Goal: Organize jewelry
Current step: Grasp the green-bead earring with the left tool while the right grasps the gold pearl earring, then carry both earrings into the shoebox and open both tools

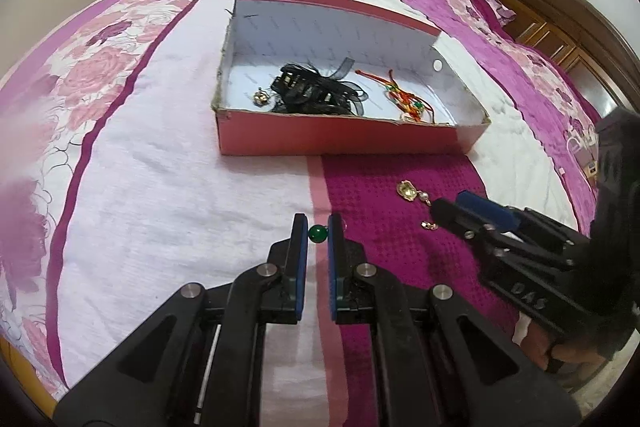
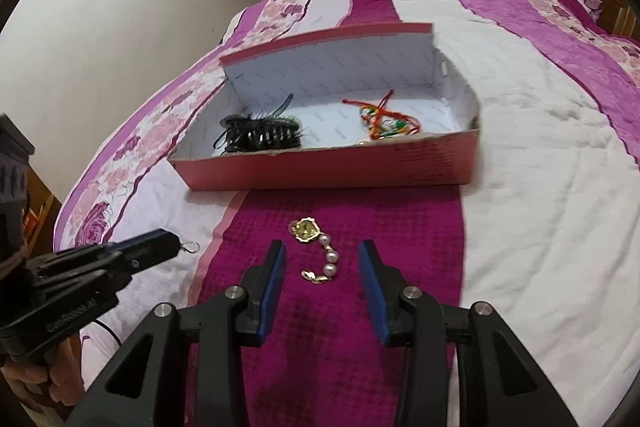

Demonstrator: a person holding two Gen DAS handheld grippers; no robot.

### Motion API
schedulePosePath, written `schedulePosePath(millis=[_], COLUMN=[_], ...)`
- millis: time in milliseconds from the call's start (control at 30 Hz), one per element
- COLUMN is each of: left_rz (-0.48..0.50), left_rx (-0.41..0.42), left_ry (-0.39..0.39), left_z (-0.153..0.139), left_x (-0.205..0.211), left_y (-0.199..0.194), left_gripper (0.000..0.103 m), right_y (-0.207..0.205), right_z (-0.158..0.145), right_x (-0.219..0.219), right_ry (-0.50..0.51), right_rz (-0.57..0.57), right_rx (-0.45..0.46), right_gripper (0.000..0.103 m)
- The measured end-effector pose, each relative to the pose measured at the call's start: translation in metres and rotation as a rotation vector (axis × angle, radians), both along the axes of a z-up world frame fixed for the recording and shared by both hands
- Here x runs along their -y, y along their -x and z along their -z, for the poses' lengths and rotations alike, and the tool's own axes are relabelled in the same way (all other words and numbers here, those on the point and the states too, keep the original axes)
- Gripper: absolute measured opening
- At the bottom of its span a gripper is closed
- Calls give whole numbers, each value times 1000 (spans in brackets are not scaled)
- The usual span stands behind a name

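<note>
Jewelry lies partly in a shallow red cardboard box point(image 1: 340, 143) with a white lining, set on the pink, magenta and white quilted bedspread point(image 1: 160, 187). Inside the box, a black ribbon-and-feather hair clip point(image 1: 316, 89) sits left of centre, a small gold charm point(image 1: 260, 98) lies just left of it, and a tangle of red, orange and green cords point(image 1: 404, 99) lies to the right.

Near the box, on the magenta stripe, a gold pendant with a short string of pearls point(image 2: 316, 251) rests flat. The right gripper point(image 2: 322, 269) hovers over it with its blue-padded jaws spread wide on either side of the pearls, touching nothing.

The left gripper point(image 1: 318, 233) is clenched on a round green bead point(image 1: 318, 233), pinched between its blue pads near their tips, above the seam between the white and magenta stripes. In the right wrist view a thin wire hook point(image 2: 190, 247) sticks out beyond its tips.
</note>
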State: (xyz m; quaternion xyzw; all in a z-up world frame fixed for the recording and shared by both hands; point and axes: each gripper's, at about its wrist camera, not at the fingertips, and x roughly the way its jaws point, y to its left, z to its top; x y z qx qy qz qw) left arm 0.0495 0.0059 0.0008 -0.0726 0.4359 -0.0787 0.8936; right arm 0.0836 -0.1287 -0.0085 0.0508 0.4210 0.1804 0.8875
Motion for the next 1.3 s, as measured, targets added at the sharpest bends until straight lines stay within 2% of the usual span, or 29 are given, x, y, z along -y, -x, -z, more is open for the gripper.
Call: schedulePosePath(millis=[200,300,367,433,800,1300], left_rz=[-1,1,-2,-6,-17,-33], left_rx=[12,17,15,15,48,173], left_ry=[8,11,12,13,10,19], left_z=[-1,-1,0,0,-11,-50], left_x=[-4,-5,-5,-6,-8,-4], left_y=[0,-1,-1,-1,2,-15], left_gripper=[1,1,1,1,1,1], right_y=[-11,-11,-11,-12,1,12], right_z=[17,28,29,28,2,-65], right_x=[-17,-25,-26,-24,-18,-3], right_ry=[58,107,119,119,74,8], right_rz=[-29,-51,-54,-55,-74,-37], right_rx=[-41,-43,-31,-29,26,221], right_gripper=[40,30,17,11,9,9])
